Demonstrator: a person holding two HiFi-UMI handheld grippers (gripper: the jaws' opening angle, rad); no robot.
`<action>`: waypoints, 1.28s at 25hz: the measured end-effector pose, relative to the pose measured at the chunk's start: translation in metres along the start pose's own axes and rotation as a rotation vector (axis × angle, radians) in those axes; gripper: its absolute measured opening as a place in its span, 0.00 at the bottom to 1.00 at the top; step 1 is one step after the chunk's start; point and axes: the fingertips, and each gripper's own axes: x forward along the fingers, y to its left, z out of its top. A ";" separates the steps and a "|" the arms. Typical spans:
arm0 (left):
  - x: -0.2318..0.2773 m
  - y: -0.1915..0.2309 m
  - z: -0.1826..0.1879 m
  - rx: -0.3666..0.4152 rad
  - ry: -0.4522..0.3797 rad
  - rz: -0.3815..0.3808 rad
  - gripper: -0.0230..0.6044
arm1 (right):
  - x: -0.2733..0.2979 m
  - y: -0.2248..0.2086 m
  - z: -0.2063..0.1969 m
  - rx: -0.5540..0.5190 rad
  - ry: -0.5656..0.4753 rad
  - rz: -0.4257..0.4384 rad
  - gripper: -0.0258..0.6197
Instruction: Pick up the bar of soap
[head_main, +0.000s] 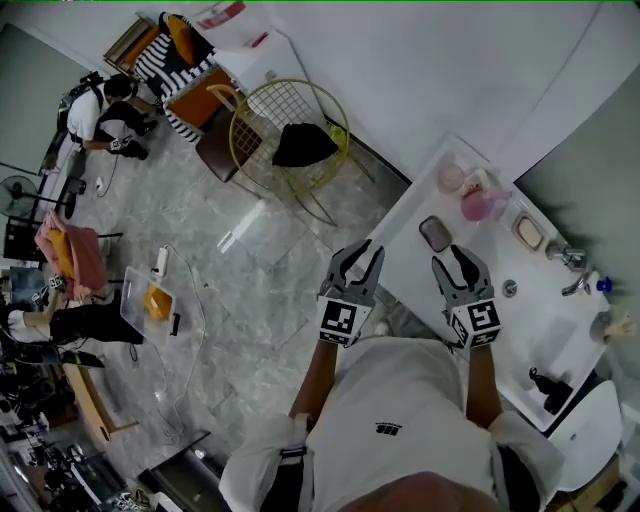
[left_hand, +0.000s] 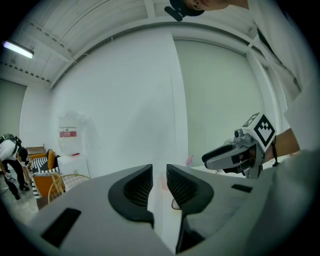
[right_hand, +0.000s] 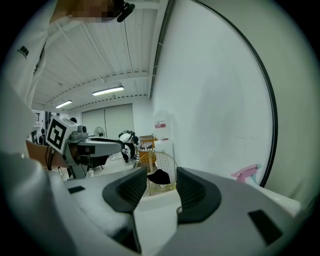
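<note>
A pale beige bar of soap (head_main: 529, 232) lies in a small white dish at the back of the white counter (head_main: 415, 215), to the right of both grippers. My left gripper (head_main: 360, 256) (left_hand: 159, 182) hangs over the counter's left edge, jaws slightly apart and empty. Over the counter, just short of a small grey dish (head_main: 435, 233), my right gripper (head_main: 452, 259) (right_hand: 161, 187) is open and also empty. Each gripper view shows the other gripper beside it. Neither gripper view shows the soap.
A pink spray bottle (head_main: 482, 200) (right_hand: 246, 172) and a pink cup (head_main: 450, 177) stand at the counter's back. A faucet (head_main: 572, 262) and a sink basin (head_main: 560, 340) are to the right. On the floor to the left stands a wire chair (head_main: 290, 140); people work further left.
</note>
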 end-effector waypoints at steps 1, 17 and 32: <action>0.006 -0.001 0.000 0.000 0.006 -0.002 0.20 | 0.002 -0.006 -0.002 0.004 0.007 -0.001 0.34; 0.091 -0.024 -0.023 0.022 0.131 -0.064 0.20 | 0.025 -0.081 -0.050 0.090 0.120 -0.004 0.31; 0.141 -0.048 -0.068 0.032 0.237 -0.181 0.20 | 0.049 -0.104 -0.094 0.139 0.234 -0.016 0.31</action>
